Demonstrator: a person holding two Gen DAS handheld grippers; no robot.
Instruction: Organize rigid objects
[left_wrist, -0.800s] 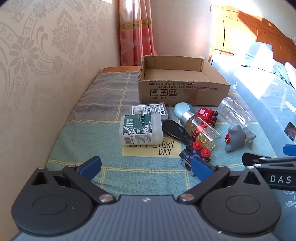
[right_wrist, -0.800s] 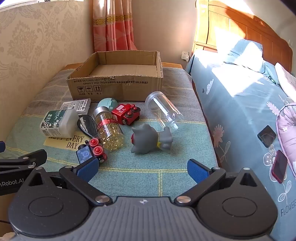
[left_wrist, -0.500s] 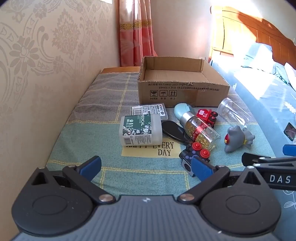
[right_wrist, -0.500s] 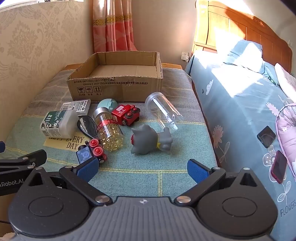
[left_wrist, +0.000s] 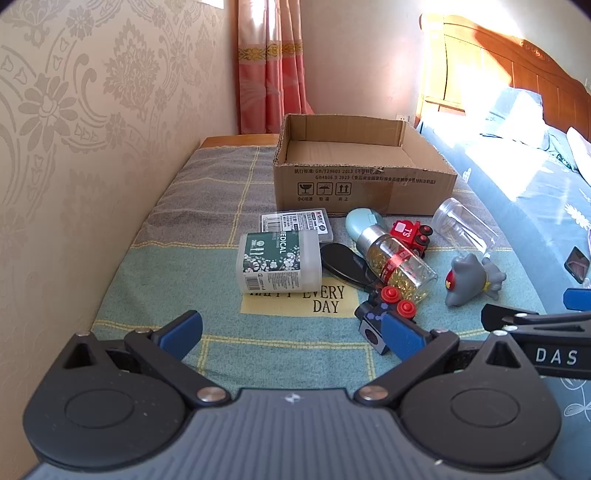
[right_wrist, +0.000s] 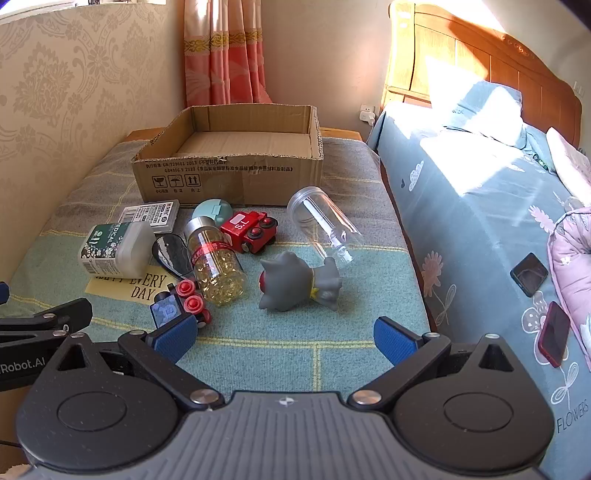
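An empty cardboard box (left_wrist: 364, 184) (right_wrist: 229, 177) stands at the back of a cloth-covered table. In front of it lie a white medical box (left_wrist: 279, 260) (right_wrist: 116, 249), a flat labelled case (left_wrist: 295, 223), a jar of yellow capsules (left_wrist: 397, 258) (right_wrist: 216, 264), a red toy train (left_wrist: 410, 234) (right_wrist: 249, 230), a blue toy car with red wheels (left_wrist: 384, 315) (right_wrist: 177, 302), a grey rubber toy (left_wrist: 469, 278) (right_wrist: 297, 282) and a clear plastic jar (left_wrist: 463, 225) (right_wrist: 323, 225). My left gripper (left_wrist: 291, 330) and right gripper (right_wrist: 282, 334) hover open near the front, holding nothing.
A patterned wall runs along the left, with a pink curtain (right_wrist: 225, 51) behind the box. A bed (right_wrist: 480, 192) with a blue floral sheet borders the table on the right, with two phones (right_wrist: 528, 275) lying on it. A dark spoon-like piece (left_wrist: 343, 262) and a teal lid (left_wrist: 364, 221) lie among the objects.
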